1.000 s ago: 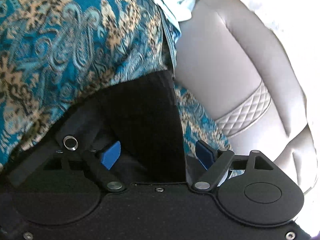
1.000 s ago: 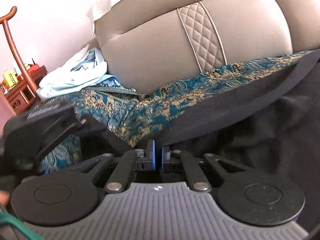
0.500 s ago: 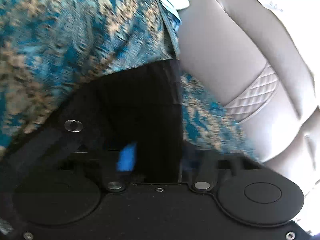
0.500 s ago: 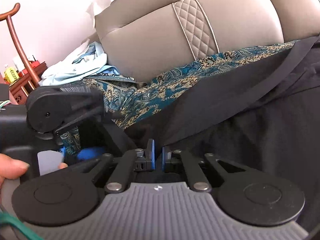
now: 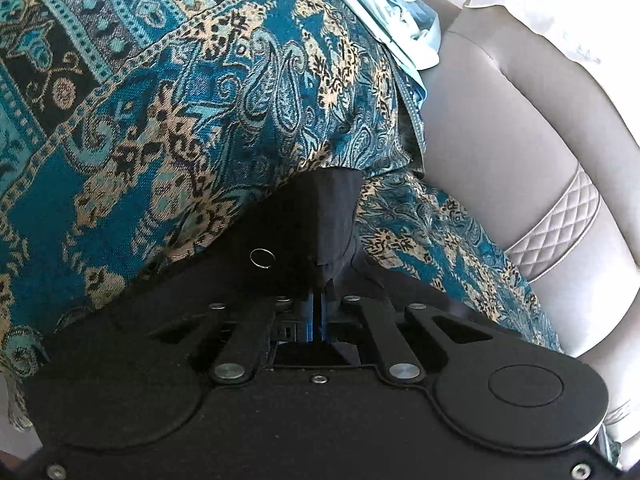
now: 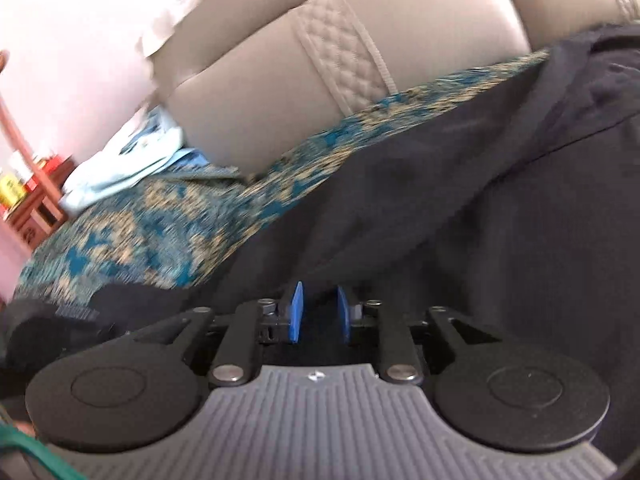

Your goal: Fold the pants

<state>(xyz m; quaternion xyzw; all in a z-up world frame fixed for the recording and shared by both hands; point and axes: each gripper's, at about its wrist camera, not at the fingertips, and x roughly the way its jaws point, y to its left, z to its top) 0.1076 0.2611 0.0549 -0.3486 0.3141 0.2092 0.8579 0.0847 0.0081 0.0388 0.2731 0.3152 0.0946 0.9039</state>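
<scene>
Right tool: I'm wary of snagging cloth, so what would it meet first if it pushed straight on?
Most likely the black pants, bunched directly ahead of the open right tool. The patterned teal throw and sofa backrest lie beyond; depth is blurred.

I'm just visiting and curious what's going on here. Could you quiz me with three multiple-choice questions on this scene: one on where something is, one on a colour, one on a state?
1. The pants lie on:
A a teal throw
B a bare floor
C a glass table

2. The gripper pads are:
A red
B blue
C yellow

3. The left gripper is:
A wide open
B shut on the pants
C shut on nothing

Answers: 1 A, the patterned throw shows beneath them. 2 B, blue in both views. 3 B, dark cloth is pinched between its pads.
</scene>
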